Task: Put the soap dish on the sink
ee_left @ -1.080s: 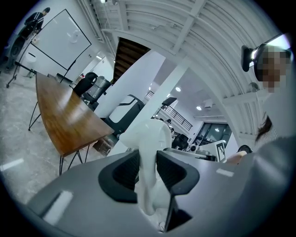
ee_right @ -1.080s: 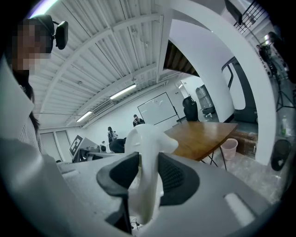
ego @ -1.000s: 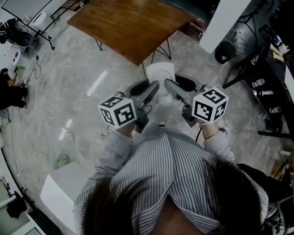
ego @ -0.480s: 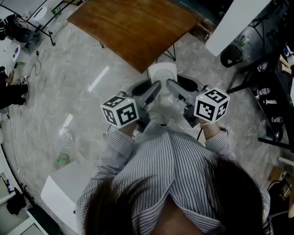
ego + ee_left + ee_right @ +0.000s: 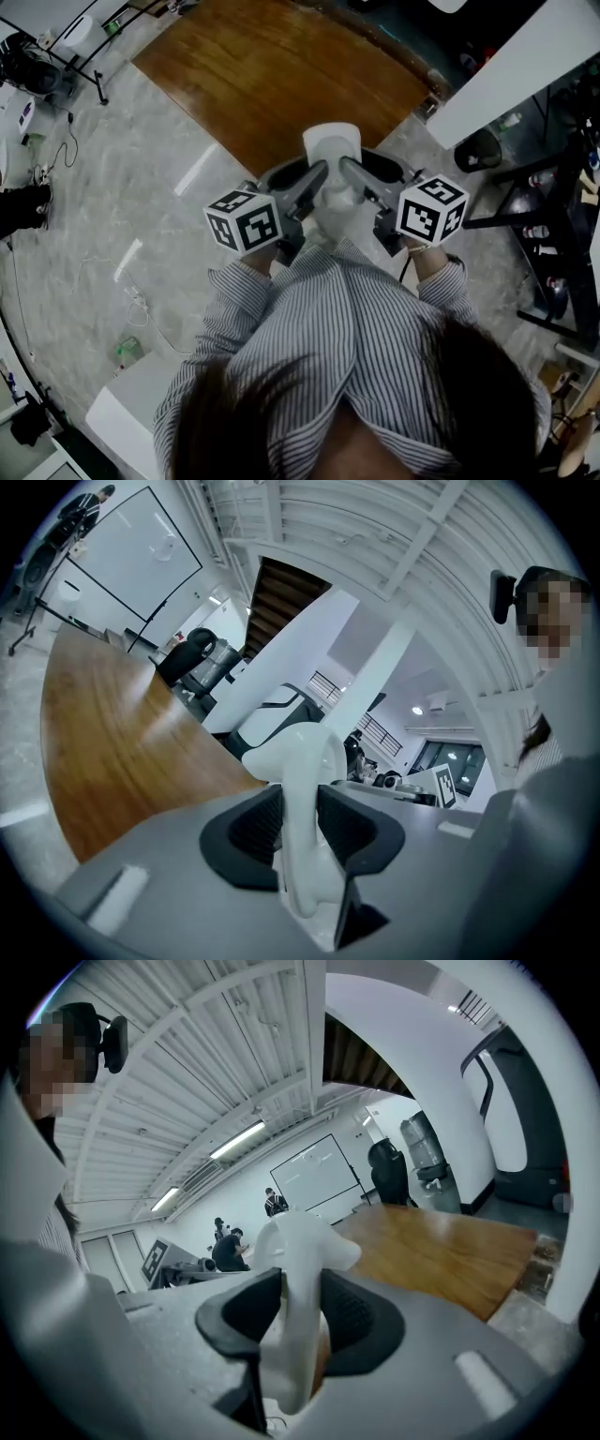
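The white soap dish (image 5: 331, 150) hangs in the air in front of the person, carried between both grippers over the marble floor. My left gripper (image 5: 311, 182) is shut on its left rim and my right gripper (image 5: 353, 176) is shut on its right rim. In the left gripper view the white rim (image 5: 305, 761) stands upright, pinched between the black pads of the left gripper (image 5: 300, 832). The right gripper view shows the same: the soap dish's rim (image 5: 302, 1241) is clamped in the right gripper (image 5: 298, 1321). No sink shows in any view.
A brown wooden table (image 5: 281, 75) on black legs stands just ahead. A long white panel (image 5: 525, 66) runs at the upper right, with dark racks (image 5: 562, 234) beside it. A white box (image 5: 127, 403) and loose cables (image 5: 131, 291) lie on the floor at the left.
The person has walked forward with the dish; the wooden table and the white panel now lie closer and lower in the head view. Both grips are unchanged.
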